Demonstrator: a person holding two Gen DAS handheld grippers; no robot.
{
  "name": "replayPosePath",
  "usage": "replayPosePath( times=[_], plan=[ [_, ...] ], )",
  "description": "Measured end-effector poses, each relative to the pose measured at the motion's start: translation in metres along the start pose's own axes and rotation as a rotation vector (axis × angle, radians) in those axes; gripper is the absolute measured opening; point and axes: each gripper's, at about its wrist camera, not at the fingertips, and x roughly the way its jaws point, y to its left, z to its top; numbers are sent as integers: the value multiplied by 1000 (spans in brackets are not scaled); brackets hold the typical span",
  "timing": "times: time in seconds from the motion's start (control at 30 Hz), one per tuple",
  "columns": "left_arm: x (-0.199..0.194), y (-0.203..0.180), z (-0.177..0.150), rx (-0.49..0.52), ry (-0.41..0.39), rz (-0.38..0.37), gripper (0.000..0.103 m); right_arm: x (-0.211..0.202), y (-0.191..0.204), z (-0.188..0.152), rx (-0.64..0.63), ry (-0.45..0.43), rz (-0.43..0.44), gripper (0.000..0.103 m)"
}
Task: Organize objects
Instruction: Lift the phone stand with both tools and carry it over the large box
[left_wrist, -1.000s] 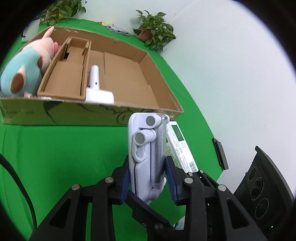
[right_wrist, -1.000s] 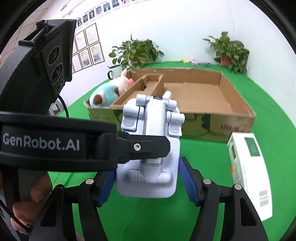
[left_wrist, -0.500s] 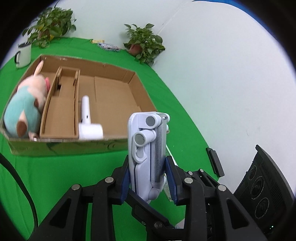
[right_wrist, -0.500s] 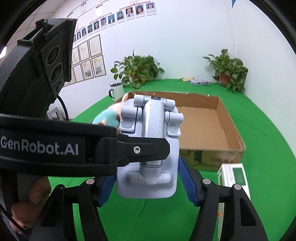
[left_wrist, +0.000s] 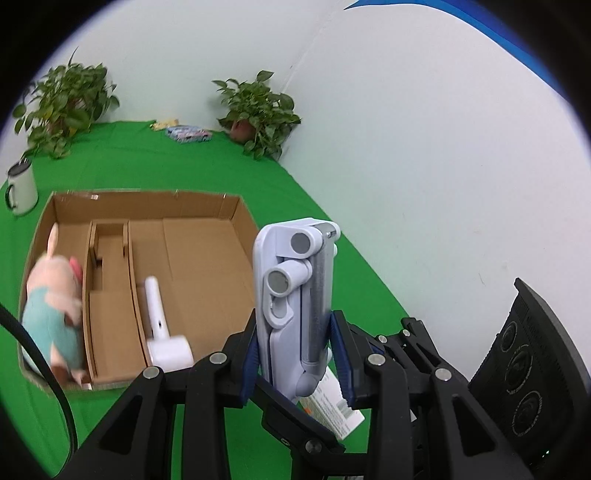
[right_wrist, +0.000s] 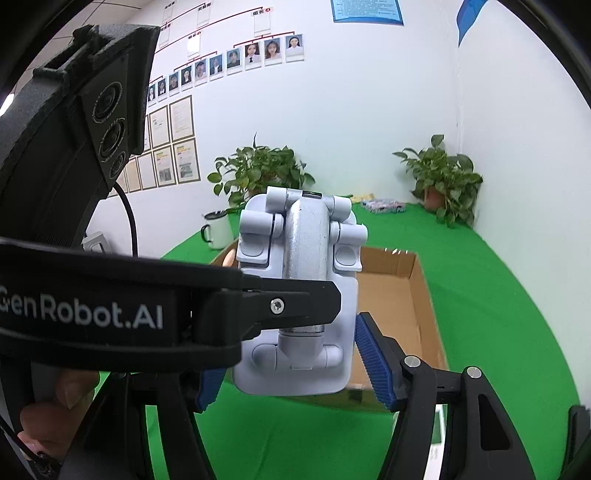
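"GenRobot.AI" lettering on left claw (right_wrist: 291, 310)

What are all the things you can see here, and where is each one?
Folding stand: 1, pale lilac and silver, held up above the green cloth.
Cardboard box: 1, brown, open, on the green cloth.
Plush pig: 1, pink and teal, in the box's left end.
White handheld device: 1, in the box's big compartment, by the divider.
Mug: 1, white, beyond the box.
Potted plants: 2, green, along the back wall.
Small white carton: 1, green print, below the stand.
Wall photos: many, on the wall.
Left tool: black and blue, clamped on the stand.
Right tool: black and blue, pads either side of the stand.
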Motion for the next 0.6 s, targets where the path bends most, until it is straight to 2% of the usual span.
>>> replayPosePath(
  times=[0.23, 0.4, 0.6],
  plan=[
    [18, 11, 43, -2, 23, 8, 33, 26, -13, 42, 1, 39, 1, 62],
    [43, 28, 67, -10, 69, 15, 32, 71, -30, 70, 28, 115, 32, 62],
    [93, 64, 68, -78, 179, 27, 32, 137, -50, 62, 82, 241, 68, 62]
  ],
)
